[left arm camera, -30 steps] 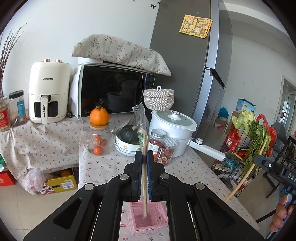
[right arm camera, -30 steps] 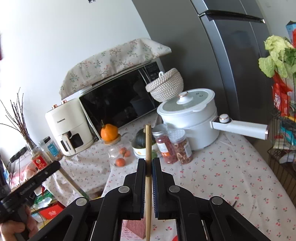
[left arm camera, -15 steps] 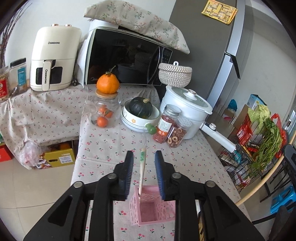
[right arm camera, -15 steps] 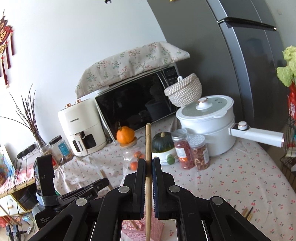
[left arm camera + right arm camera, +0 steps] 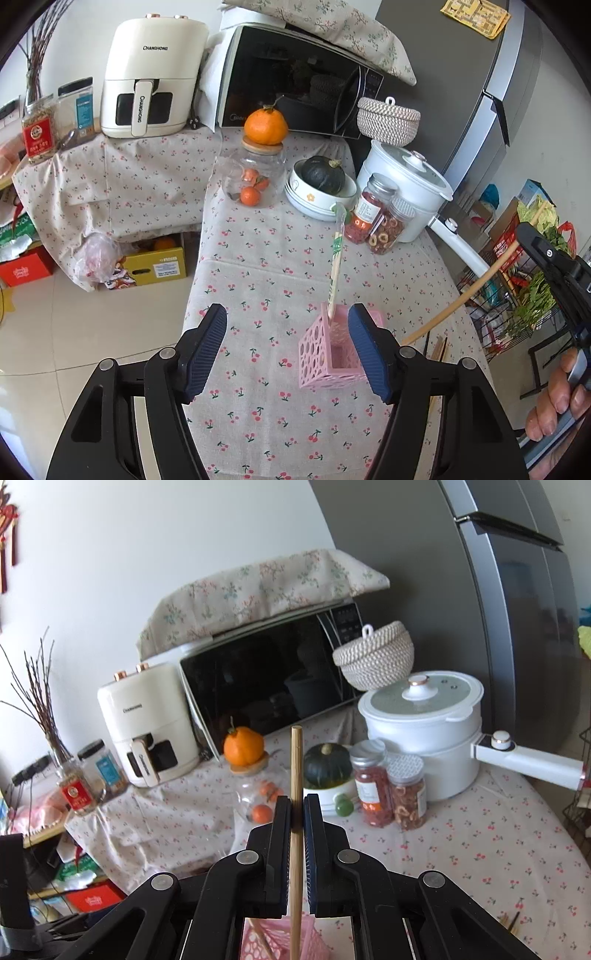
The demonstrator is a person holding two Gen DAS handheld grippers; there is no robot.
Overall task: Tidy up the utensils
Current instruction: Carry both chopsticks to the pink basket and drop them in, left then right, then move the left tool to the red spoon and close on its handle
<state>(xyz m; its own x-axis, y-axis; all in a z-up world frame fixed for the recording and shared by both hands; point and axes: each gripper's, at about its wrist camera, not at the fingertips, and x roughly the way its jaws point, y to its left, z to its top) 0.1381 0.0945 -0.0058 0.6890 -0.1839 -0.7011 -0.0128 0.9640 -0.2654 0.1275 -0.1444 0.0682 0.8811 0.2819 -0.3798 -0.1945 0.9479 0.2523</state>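
Note:
A pink perforated utensil holder (image 5: 330, 354) stands on the cherry-print tablecloth, and shows low in the right wrist view (image 5: 273, 943). A wrapped pair of chopsticks (image 5: 337, 264) stands in it, leaning on its far rim. My left gripper (image 5: 288, 341) is open and empty, just above and left of the holder. My right gripper (image 5: 296, 808) is shut on a bare wooden chopstick (image 5: 296, 760), held upright above the holder; the stick also shows in the left wrist view (image 5: 469, 291). Loose chopsticks (image 5: 437, 349) lie on the table right of the holder.
At the back of the table stand a glass jar with an orange on its lid (image 5: 258, 177), a bowl with a squash (image 5: 319, 188), two snack jars (image 5: 380, 218) and a white pot (image 5: 410, 184). A microwave (image 5: 295, 85) and air fryer (image 5: 151, 74) lie behind.
My left gripper opened, let the wrapped chopsticks drop into the pink holder, and pulled back and up. My right gripper kept its chopstick and shifted over the holder.

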